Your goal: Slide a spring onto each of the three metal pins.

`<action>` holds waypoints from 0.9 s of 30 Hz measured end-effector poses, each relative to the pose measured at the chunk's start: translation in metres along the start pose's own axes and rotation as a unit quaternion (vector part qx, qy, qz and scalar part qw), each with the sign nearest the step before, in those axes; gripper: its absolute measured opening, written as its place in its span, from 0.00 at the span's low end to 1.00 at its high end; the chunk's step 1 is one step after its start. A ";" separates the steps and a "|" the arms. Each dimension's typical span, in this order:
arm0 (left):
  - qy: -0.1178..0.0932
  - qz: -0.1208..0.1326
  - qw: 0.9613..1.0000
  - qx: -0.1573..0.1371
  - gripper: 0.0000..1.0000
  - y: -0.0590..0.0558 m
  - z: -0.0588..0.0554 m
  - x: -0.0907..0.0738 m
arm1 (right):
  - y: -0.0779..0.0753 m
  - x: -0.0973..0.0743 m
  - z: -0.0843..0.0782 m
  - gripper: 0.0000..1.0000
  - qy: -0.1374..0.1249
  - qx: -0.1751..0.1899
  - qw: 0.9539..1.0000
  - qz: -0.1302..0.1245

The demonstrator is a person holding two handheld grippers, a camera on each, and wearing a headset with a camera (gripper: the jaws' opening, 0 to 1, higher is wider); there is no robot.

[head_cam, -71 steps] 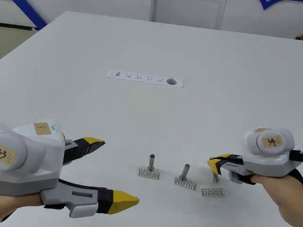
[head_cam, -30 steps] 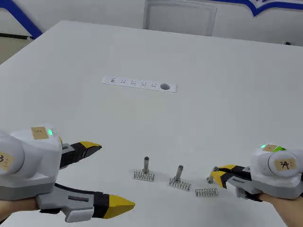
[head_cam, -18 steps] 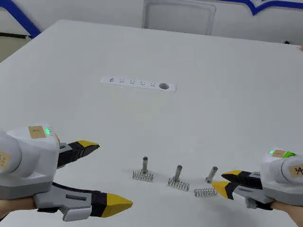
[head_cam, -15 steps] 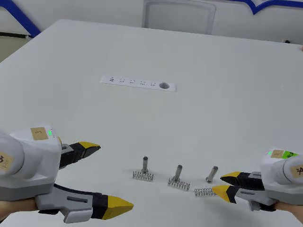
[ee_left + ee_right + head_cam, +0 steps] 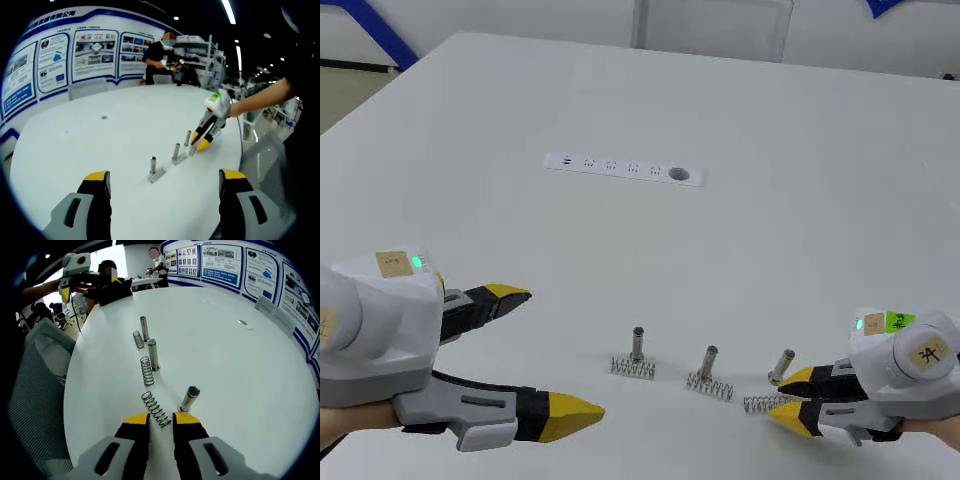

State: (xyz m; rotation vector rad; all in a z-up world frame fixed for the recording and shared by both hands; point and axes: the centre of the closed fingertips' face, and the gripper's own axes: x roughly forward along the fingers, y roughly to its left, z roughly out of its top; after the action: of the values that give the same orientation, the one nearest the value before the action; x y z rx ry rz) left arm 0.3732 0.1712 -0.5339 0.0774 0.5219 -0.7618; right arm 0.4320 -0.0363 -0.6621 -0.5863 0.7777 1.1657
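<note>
Three metal pins stand upright in a row on the white table (image 5: 740, 220): left pin (image 5: 638, 342), middle pin (image 5: 708, 360), right pin (image 5: 782, 365). A spring lies flat in front of each: left spring (image 5: 633, 367), middle spring (image 5: 710, 386), right spring (image 5: 763, 403). My right gripper (image 5: 790, 396) is low at the right spring's end. In the right gripper view that spring (image 5: 154, 408) reaches in between the narrowly parted tips of the right gripper (image 5: 162, 420), beside the nearest pin (image 5: 188, 398). My left gripper (image 5: 545, 352) hovers wide open, left of the pins, holding nothing.
A white power strip (image 5: 625, 167) lies farther back on the table. In the right gripper view a grey mesh chair (image 5: 35, 370) stands by the table's edge. People sit and stand at another table (image 5: 167, 55) in the background of the left gripper view.
My right gripper has dropped to the table and come up to the right spring's end, its jaws narrower than 0.6 s ago. The left gripper has stayed put. The head camera has shifted.
</note>
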 end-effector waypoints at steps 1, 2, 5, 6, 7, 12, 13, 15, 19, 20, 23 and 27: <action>0.001 0.000 1.000 0.001 0.92 0.000 0.000 0.000 | -0.002 0.001 -0.002 0.19 0.006 -0.008 1.000 -0.002; 0.002 -0.001 1.000 0.001 0.92 0.000 0.000 0.001 | 0.001 0.003 -0.003 0.18 0.005 -0.002 1.000 0.008; 0.001 -0.002 1.000 0.001 0.92 -0.001 0.001 0.002 | 0.005 0.003 -0.002 0.17 0.001 -0.003 1.000 0.022; 0.001 -0.002 1.000 0.001 0.92 -0.001 0.001 0.002 | 0.006 0.003 -0.003 0.17 0.002 -0.005 1.000 0.023; 0.001 -0.002 1.000 0.001 0.92 -0.002 0.001 0.003 | 0.005 0.003 -0.003 0.17 0.001 -0.007 1.000 0.023; 0.003 -0.007 1.000 0.002 0.92 -0.005 0.000 0.005 | 0.005 0.003 -0.003 0.17 0.003 -0.011 1.000 0.025; 0.004 -0.007 1.000 0.003 0.92 -0.005 0.000 0.005 | 0.004 0.004 -0.003 0.17 0.003 -0.014 1.000 0.026; 0.005 -0.008 1.000 0.004 0.92 -0.006 -0.001 0.004 | 0.005 0.004 -0.002 0.17 0.005 -0.021 0.999 0.028; 0.005 -0.006 1.000 0.002 0.92 -0.006 -0.002 0.003 | 0.009 0.004 -0.002 0.13 0.008 -0.031 0.999 0.040; 0.005 -0.006 1.000 0.001 0.92 -0.006 -0.002 0.003 | 0.010 0.004 -0.002 0.13 0.010 -0.036 0.999 0.038; 0.007 -0.008 1.000 0.003 0.91 -0.007 -0.004 0.003 | 0.010 0.004 -0.002 0.13 0.011 -0.042 0.998 0.036; 0.013 -0.007 1.000 0.007 0.91 -0.006 -0.007 0.004 | 0.008 0.001 -0.005 0.12 0.015 -0.042 0.999 0.027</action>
State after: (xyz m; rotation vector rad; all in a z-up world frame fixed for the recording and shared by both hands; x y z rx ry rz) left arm 0.3680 0.1660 -0.5410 0.0970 0.5428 -0.7800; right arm 0.4233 -0.0364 -0.6662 -0.6569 0.7784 1.2463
